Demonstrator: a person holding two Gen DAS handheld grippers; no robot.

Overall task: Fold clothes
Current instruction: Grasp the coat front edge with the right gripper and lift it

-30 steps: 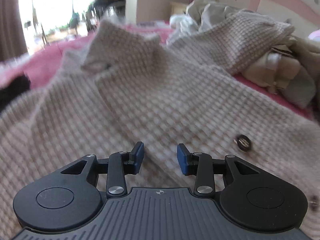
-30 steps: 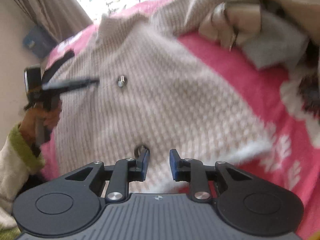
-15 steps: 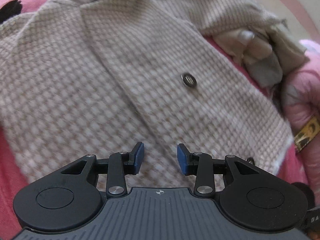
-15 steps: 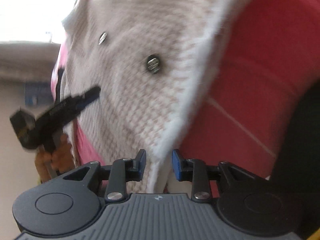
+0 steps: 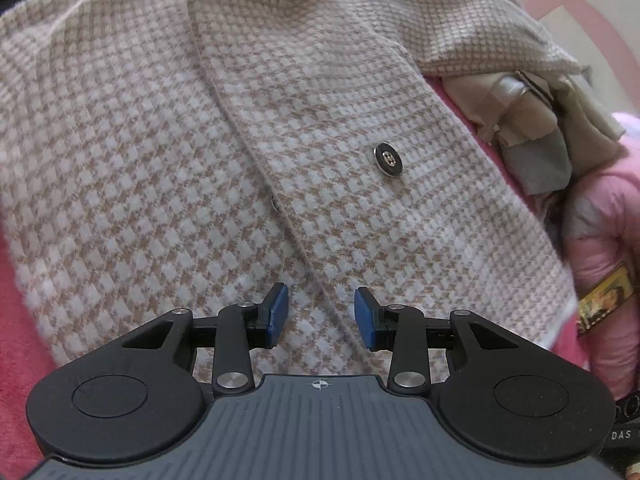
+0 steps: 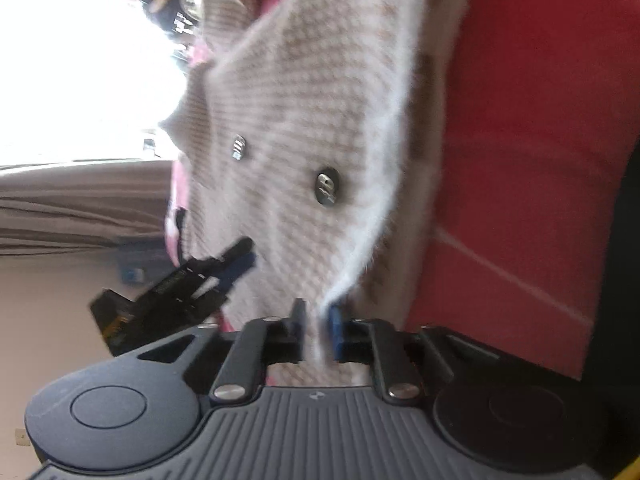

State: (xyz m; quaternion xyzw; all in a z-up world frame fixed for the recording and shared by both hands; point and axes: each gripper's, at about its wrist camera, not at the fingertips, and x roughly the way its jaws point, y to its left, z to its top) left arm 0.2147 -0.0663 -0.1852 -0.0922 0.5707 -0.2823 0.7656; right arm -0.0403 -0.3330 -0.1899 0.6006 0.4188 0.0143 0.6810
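Two hand-held grippers in view. Right hand-held gripper (image 6: 316, 330) has just been closing; its jaws are clenched on the fuzzy white hem corner of the houndstooth jacket (image 5: 224, 152). That view is rolled and blurred, so hard to tell how deep the bite goes. Left hand-held gripper (image 5: 321, 316) is released, jaws apart with nothing between the pads, hovering over the jacket's lower front edge; whether it touches the fabric I cannot tell. Jacket lies spread on the pink bed cover (image 6: 520, 160), filling everything ahead of the left hand-held gripper. One black button (image 5: 387, 159) sits ahead-right of it; a second is half hidden under the front flap. Clothes pile (image 5: 536, 128) at far right overlaps the sleeve, cut off by the frame. Bare bed cover right of the clamped hem.
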